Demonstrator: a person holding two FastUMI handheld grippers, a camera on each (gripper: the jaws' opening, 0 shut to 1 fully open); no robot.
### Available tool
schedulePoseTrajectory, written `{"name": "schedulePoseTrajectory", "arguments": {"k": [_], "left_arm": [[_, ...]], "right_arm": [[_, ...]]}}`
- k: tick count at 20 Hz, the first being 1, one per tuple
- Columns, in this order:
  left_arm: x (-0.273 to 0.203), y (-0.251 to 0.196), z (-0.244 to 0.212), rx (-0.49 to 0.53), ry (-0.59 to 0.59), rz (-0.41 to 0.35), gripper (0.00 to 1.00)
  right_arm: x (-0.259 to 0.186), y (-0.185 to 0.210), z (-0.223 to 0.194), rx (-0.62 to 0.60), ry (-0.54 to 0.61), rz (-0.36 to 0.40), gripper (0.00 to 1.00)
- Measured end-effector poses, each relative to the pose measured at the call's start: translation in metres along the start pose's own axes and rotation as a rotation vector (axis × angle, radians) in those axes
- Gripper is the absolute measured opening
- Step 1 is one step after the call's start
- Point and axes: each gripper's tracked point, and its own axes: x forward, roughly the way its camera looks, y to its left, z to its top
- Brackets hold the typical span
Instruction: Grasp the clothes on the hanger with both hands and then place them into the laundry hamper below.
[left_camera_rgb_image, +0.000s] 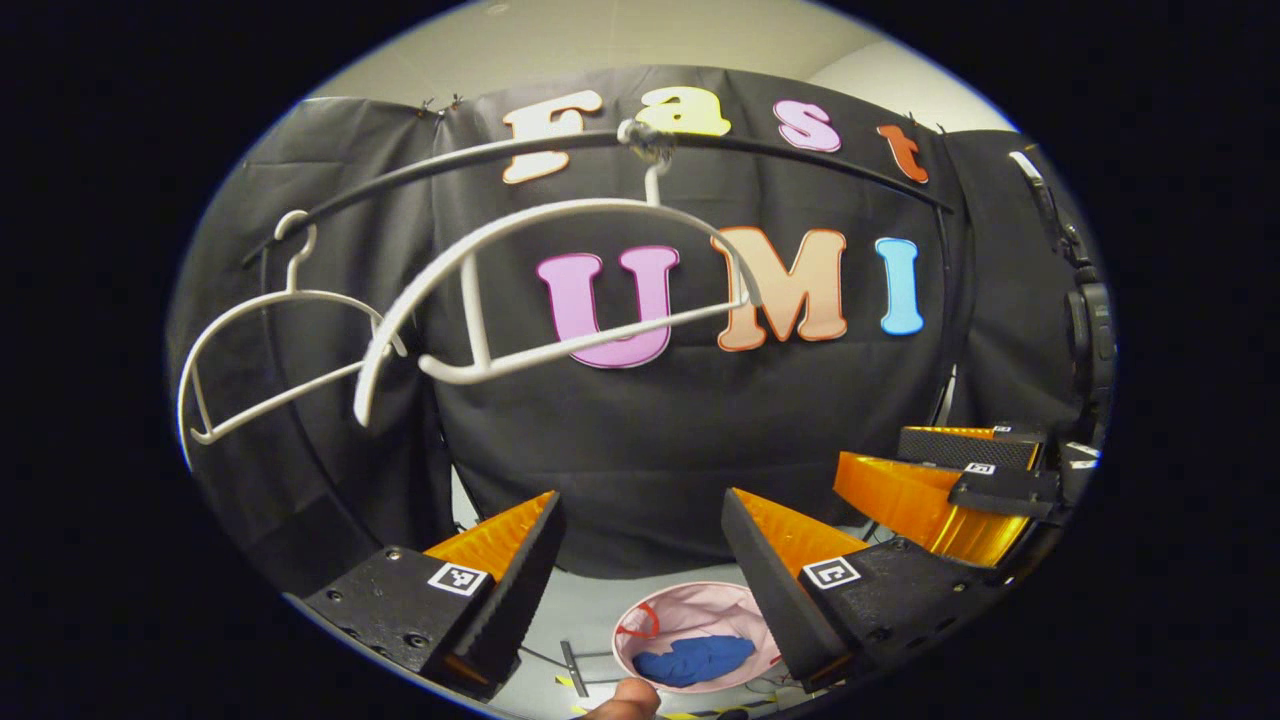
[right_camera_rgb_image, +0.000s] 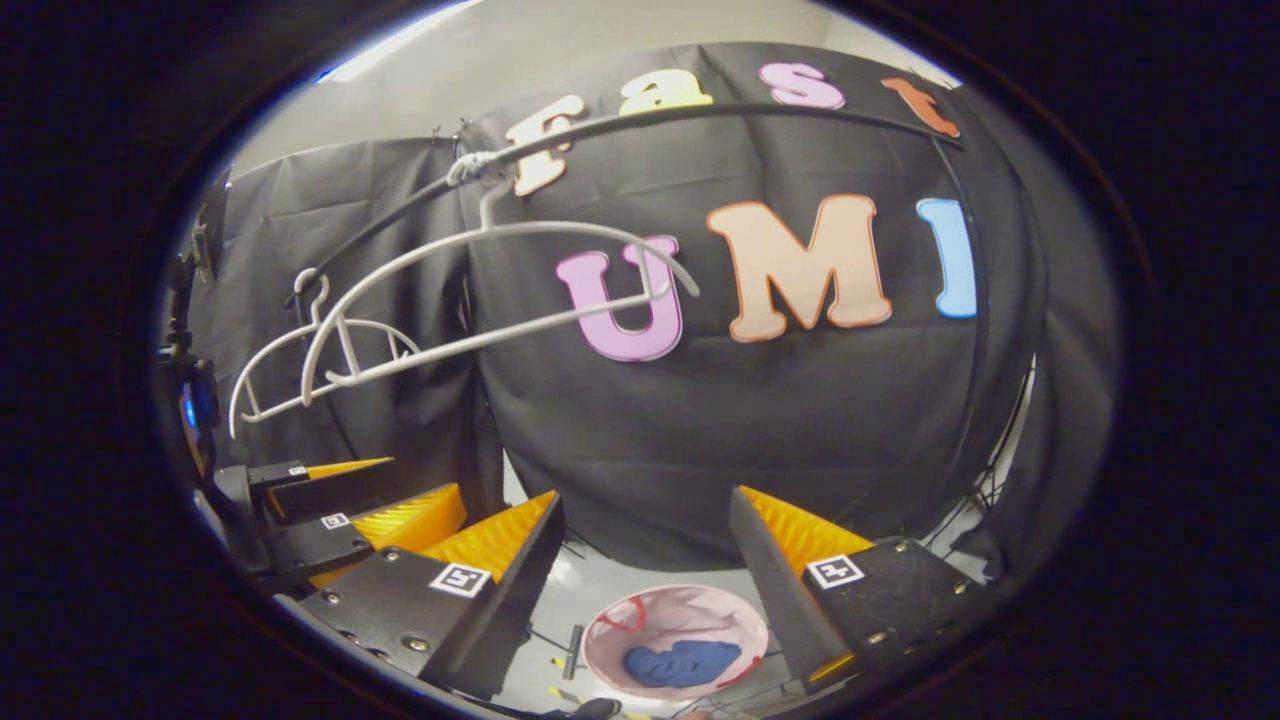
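Left gripper (left_camera_rgb_image: 640, 560) and right gripper (right_camera_rgb_image: 645, 560): jaws wide, holding nothing. Blue clothes (left_camera_rgb_image: 693, 660) lie inside the pink hamper (left_camera_rgb_image: 700, 605) at 6 o'clock. Two bare hangers (left_camera_rgb_image: 560, 290) hang from the rail (left_camera_rgb_image: 800, 150) at 11 o'clock.

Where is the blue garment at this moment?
The blue garment lies inside the pink hamper on the floor, low in both gripper views, below the two bare white hangers.
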Motion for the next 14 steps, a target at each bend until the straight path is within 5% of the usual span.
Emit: {"name": "schedulePoseTrajectory", "arguments": {"k": [7, 14], "left_arm": [[-0.027, -0.002, 0.035, -0.022, -0.079, 0.054, 1.00], [-0.055, -0.002, 0.066, 0.024, -0.190, -0.006, 0.98]], "right_arm": [[-0.034, -0.003, 0.048, -0.089, -0.112, 0.025, 1.00], [-0.066, 0.004, 0.064, -0.033, -0.196, -0.017, 1.00]]}}
